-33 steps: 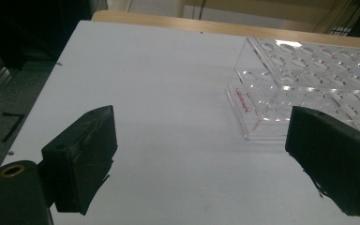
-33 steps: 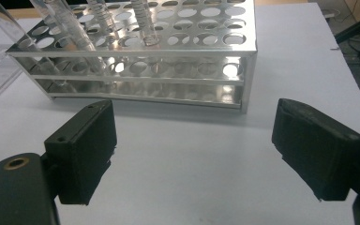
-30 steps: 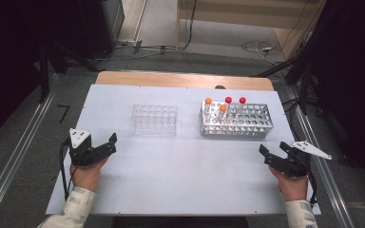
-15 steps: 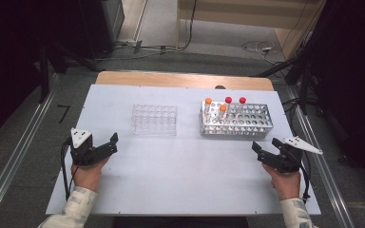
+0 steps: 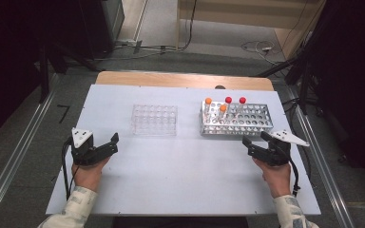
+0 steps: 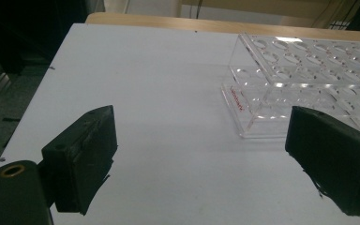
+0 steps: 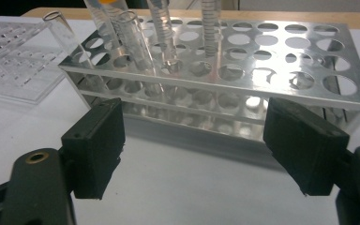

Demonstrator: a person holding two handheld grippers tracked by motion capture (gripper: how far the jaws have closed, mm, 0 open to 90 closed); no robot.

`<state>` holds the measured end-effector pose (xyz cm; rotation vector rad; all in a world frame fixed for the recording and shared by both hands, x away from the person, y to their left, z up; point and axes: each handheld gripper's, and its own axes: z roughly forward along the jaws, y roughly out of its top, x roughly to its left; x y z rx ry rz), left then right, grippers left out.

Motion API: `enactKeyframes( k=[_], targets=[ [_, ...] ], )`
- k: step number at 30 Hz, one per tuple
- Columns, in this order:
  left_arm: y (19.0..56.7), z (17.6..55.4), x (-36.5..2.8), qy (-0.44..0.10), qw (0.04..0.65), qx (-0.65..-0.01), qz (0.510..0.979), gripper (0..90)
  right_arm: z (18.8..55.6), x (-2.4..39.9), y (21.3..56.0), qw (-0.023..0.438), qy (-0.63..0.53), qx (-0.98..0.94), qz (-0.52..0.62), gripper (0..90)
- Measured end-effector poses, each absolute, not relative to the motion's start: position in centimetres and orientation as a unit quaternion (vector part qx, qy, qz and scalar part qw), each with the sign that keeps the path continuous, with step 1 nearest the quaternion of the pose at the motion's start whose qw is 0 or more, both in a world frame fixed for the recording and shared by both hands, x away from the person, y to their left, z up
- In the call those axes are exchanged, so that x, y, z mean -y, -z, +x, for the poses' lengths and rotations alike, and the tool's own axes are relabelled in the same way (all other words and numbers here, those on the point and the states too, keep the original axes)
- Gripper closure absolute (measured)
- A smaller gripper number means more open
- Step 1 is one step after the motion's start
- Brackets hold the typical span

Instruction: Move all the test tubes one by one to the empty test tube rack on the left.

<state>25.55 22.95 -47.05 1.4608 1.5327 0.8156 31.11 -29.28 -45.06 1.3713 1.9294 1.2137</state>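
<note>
A clear plastic tube rack (image 5: 154, 119) stands empty at the table's middle. To its right a metal tube rack (image 5: 247, 119) holds several tubes with orange (image 5: 223, 108) and red caps (image 5: 228, 99) at its left end. My left gripper (image 5: 114, 143) rests open at the front left, with the clear rack (image 6: 309, 75) ahead of its jaws and to the right. My right gripper (image 5: 248, 147) is open just in front of the metal rack (image 7: 243, 84), facing its long side. The tubes (image 7: 136, 42) stand up to the upper left. Nothing is between either pair of jaws.
The white table top (image 5: 180, 180) has open room between the hands. A wooden strip (image 5: 185, 79) runs along the far edge. Metal rails (image 5: 14, 161) flank both sides, and cables (image 5: 261, 47) lie on the floor beyond. In the right gripper view the clear rack (image 7: 14, 61) lies left.
My right gripper has moved left and a little forward, closer to the metal rack. The left gripper has barely shifted. Both stay open.
</note>
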Motion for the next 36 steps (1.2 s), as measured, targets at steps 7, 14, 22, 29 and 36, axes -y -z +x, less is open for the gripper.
enactKeyframes(
  k=[7,14,22,29,36],
  targets=[
    [47.0,25.6,-22.9,-0.326,0.422,-0.612,0.584,9.6,32.1,27.3,45.3,0.244,-0.443,-0.718,0.478,26.6],
    [47.0,25.5,-23.0,-0.324,0.421,-0.613,0.584,9.7,33.1,26.2,45.4,0.252,-0.46,-0.709,0.472,36.0],
    [47.2,25.5,-23.0,-0.324,0.418,-0.614,0.586,9.7,34.5,24.5,45.6,0.254,-0.459,-0.718,0.458,49.6],
    [47.2,25.6,-23.1,-0.323,0.417,-0.616,0.585,9.7,35.5,23.9,45.4,0.262,-0.46,-0.717,0.453,57.2],
    [47.3,25.5,-23.1,-0.324,0.415,-0.617,0.585,9.7,35.9,23.3,45.6,0.268,-0.456,-0.72,0.449,60.1]
  ],
)
